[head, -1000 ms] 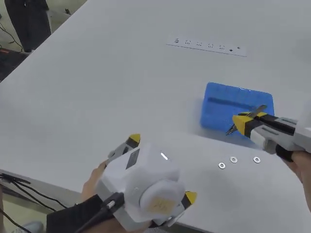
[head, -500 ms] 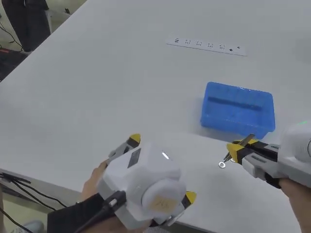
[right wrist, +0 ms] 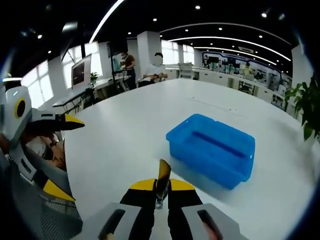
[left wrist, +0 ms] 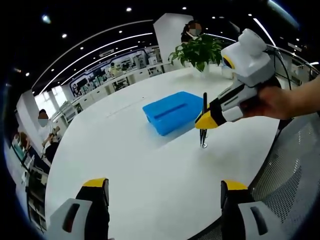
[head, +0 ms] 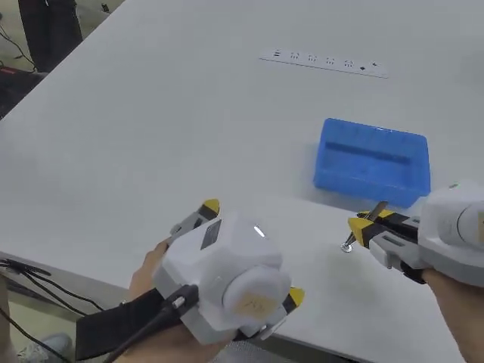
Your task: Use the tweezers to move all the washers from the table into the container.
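Observation:
My right gripper is shut on thin metal tweezers, which point down and left at the white table. Their tips meet the table at a small silver washer; I cannot tell whether they grip it. The blue container sits just beyond, apart from the tweezers. In the left gripper view the right gripper holds the tweezers upright, tips on the table in front of the container. My left gripper hovers open near the table's front edge, holding nothing. The right gripper view has the jaws shut around the tweezers.
A white power strip lies far back on the table. The table's near edge runs just below both grippers. People and desks stand in the room beyond, far off. A potted plant stands at the table's far end.
My right gripper has come back from over the blue container toward the near edge and lowered the tweezers' tips onto a washer. The left gripper has barely moved.

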Tool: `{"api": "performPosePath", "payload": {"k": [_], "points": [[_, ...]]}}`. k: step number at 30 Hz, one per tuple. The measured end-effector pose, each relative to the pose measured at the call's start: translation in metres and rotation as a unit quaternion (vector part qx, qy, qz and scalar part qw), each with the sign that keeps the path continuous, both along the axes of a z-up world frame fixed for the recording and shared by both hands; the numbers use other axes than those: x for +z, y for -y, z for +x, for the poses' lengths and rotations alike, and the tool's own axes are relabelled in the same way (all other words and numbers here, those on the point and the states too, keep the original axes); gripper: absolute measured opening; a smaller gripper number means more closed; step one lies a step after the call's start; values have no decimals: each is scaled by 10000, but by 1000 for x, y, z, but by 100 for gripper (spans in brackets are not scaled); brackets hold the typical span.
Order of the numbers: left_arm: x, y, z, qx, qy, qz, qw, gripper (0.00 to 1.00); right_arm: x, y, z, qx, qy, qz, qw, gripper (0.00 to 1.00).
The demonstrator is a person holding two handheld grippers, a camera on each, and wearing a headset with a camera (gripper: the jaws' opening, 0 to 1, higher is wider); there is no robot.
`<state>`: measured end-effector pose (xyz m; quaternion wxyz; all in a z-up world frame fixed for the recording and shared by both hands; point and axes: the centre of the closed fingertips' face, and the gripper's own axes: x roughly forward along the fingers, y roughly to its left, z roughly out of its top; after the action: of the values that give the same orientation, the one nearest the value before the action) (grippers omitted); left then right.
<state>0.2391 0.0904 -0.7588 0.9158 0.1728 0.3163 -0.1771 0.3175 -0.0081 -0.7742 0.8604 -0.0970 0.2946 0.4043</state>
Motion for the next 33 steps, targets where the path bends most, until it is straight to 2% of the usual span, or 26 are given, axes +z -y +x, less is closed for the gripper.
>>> {"api": "performPosePath", "payload": {"k": [7,12,16,21,28,33], "points": [[0,0,0,-11,-2,11,10000,94,-1,0,-1,-27,40,24,10000,4],[-1,0,0,-8,-9,10,10000,95,0,0,2,-49,-79,5,10000,4],[-1,-1,1,-3,13,41,10000,94,15,1,2,-105,-15,103,9999,4],[-2,0,0,-30,10,76,10000,94,35,1,9,-128,175,174,9996,4],[-1,0,1,-24,12,51,10000,94,58,2,25,-216,319,383,9985,4],[-1,1,0,-29,6,41,10000,94,73,2,45,-255,625,348,9971,4]]}}
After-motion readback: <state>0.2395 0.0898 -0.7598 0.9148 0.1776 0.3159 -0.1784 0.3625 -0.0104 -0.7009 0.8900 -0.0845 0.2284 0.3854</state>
